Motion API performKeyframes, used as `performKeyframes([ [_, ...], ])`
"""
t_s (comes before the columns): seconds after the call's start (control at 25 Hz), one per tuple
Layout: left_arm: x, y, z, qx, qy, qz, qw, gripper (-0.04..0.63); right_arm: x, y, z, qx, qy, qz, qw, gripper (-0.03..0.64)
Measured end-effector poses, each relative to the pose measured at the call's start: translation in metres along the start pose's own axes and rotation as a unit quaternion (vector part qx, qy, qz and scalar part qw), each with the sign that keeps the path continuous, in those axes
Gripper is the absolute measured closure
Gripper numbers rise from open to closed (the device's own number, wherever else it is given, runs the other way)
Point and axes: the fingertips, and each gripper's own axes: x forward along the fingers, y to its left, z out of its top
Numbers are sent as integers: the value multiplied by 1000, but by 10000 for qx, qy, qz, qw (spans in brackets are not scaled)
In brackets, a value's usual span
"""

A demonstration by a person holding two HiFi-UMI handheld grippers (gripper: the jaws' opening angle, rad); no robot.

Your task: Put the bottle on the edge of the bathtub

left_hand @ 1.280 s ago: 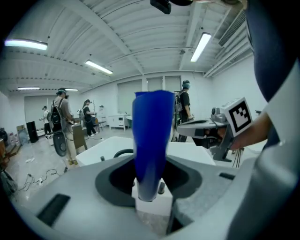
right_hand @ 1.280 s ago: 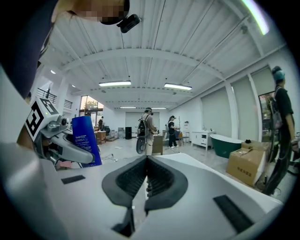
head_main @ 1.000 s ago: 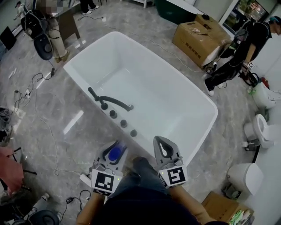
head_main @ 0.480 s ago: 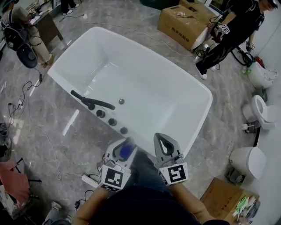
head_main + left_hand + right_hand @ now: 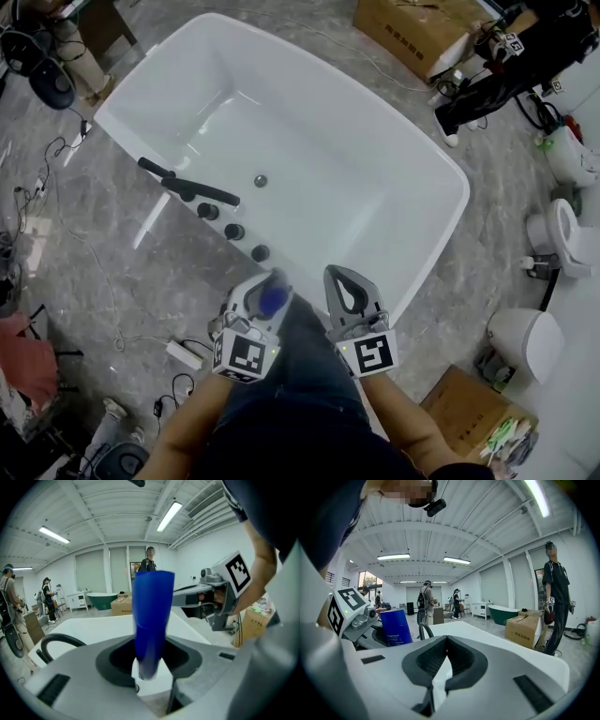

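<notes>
A white bathtub (image 5: 457,192) fills the middle of the head view. A black faucet (image 5: 187,187) and round knobs (image 5: 234,231) sit on its near ledge. My left gripper (image 5: 266,291) is shut on a blue bottle (image 5: 273,300), held just short of that ledge past the last knob. In the left gripper view the bottle (image 5: 151,620) stands upright between the jaws, above the white ledge (image 5: 93,625). My right gripper (image 5: 340,276) hovers beside it, jaws shut and holding nothing. The right gripper view shows the bottle (image 5: 397,626) at left.
A grey marble floor surrounds the tub. Cables and a power strip (image 5: 180,352) lie at the near left. Cardboard boxes (image 5: 422,37) and a person (image 5: 506,75) are at the far right. Toilets (image 5: 561,234) and another box (image 5: 473,417) stand at the right.
Both grippers have come closer to the tub's near ledge, the left one still carrying the blue bottle. The tub has slid up and left in the head view.
</notes>
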Motion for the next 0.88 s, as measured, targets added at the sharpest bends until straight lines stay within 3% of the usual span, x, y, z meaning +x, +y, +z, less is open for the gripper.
performKeyframes([
  [0.44,39,-6,-64,-92,61,-76,9999,440,23,18,-60,-66,475,403,9980,600],
  [0.88,73,-15,-119,-137,313,-331,9989,440,42,12,-111,129,822,473,9954,600],
])
